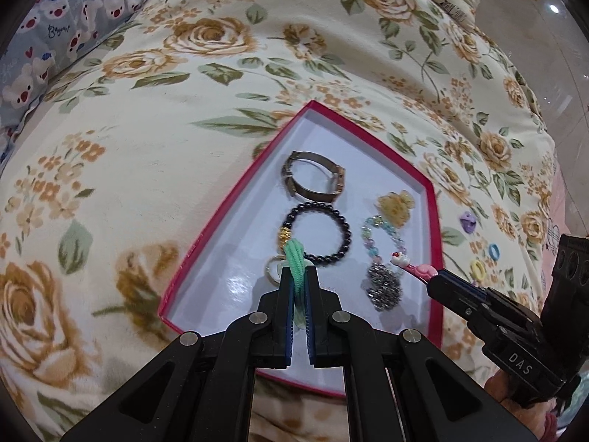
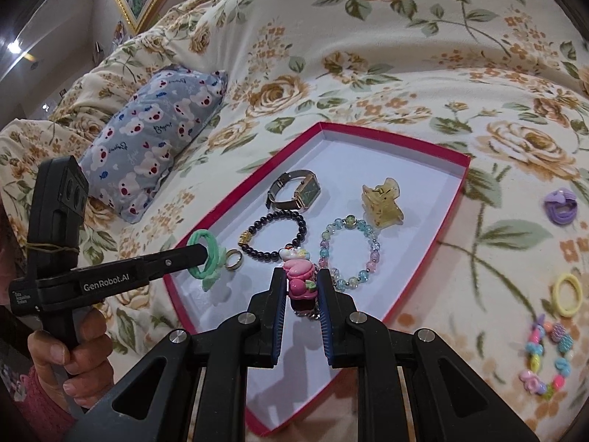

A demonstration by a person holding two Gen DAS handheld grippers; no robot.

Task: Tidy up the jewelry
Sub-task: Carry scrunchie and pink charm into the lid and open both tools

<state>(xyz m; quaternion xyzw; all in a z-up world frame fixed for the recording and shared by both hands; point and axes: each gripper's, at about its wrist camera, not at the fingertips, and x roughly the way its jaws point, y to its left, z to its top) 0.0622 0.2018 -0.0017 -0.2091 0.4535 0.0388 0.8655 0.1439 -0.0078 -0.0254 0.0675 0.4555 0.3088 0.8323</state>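
While the left tool [image 1: 299,287] at the lower centre of its frame is clamped on a green hair tie [image 1: 294,259], the right tool [image 2: 301,287] at the lower centre of its own pinches a pink charm clip [image 2: 300,274]; both hang over the red box [image 2: 235,191]; farther in lie a ring [image 2: 233,259], black bead bracelet [image 2: 276,237], pastel bracelet [image 2: 349,254], watch [image 2: 294,189] and amber claw clip [image 2: 383,202]; loose ties [image 2: 567,294] rest on the floral bed [image 2: 405,73] at right.
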